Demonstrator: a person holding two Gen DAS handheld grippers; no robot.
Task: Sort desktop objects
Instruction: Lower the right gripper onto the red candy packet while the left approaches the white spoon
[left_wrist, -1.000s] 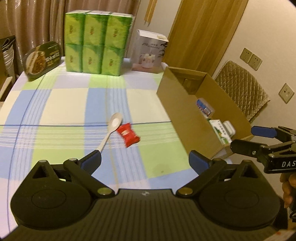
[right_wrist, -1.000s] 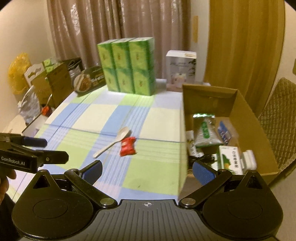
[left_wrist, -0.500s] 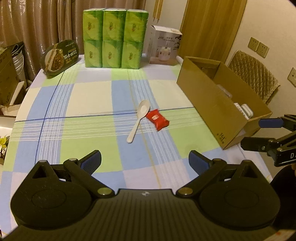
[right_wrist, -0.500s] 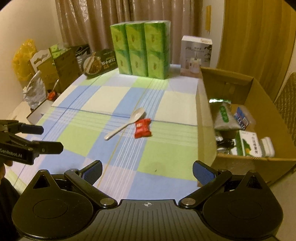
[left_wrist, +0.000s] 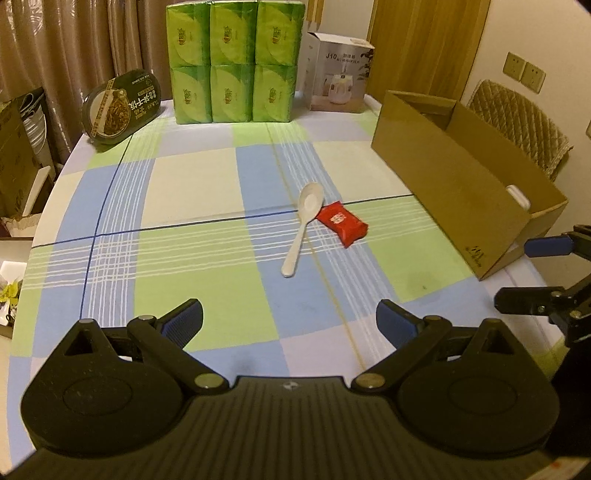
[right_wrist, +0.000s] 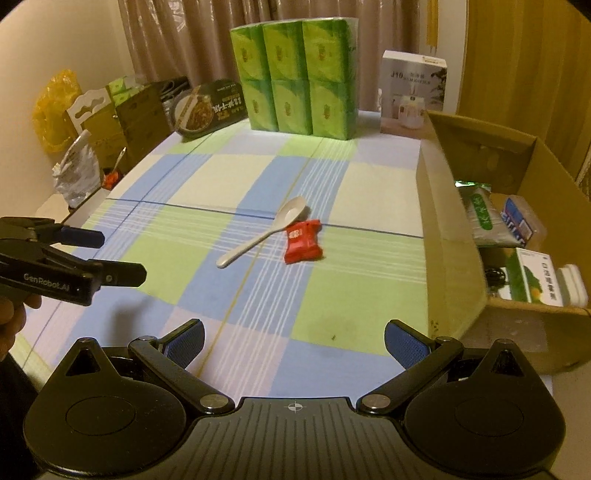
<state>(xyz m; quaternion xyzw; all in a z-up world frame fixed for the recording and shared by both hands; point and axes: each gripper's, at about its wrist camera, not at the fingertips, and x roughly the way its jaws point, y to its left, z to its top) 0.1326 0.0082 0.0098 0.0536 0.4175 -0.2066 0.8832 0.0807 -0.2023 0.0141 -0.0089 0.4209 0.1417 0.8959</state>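
Note:
A white spoon (left_wrist: 303, 226) (right_wrist: 262, 232) lies in the middle of the checked tablecloth, and a red packet (left_wrist: 342, 223) (right_wrist: 303, 246) lies right beside its bowl. An open cardboard box (left_wrist: 443, 173) (right_wrist: 448, 254) stands at the table's right edge and holds several packets. My left gripper (left_wrist: 289, 322) is open and empty above the near side of the table. My right gripper (right_wrist: 294, 339) is open and empty, near the box's front corner. Each gripper shows in the other's view, the right one (left_wrist: 532, 273) and the left one (right_wrist: 110, 258).
A stack of green tissue packs (left_wrist: 232, 61) and a white humidifier box (left_wrist: 338, 72) stand at the table's far edge. A dark oval food tray (left_wrist: 122, 105) leans at the far left. A padded chair (left_wrist: 517, 122) stands behind the box. Cartons and bags (right_wrist: 96, 122) stand left of the table.
Both grippers have pulled back and up from the table, so the spoon, the packet and the box look farther away. Both stay open and empty.

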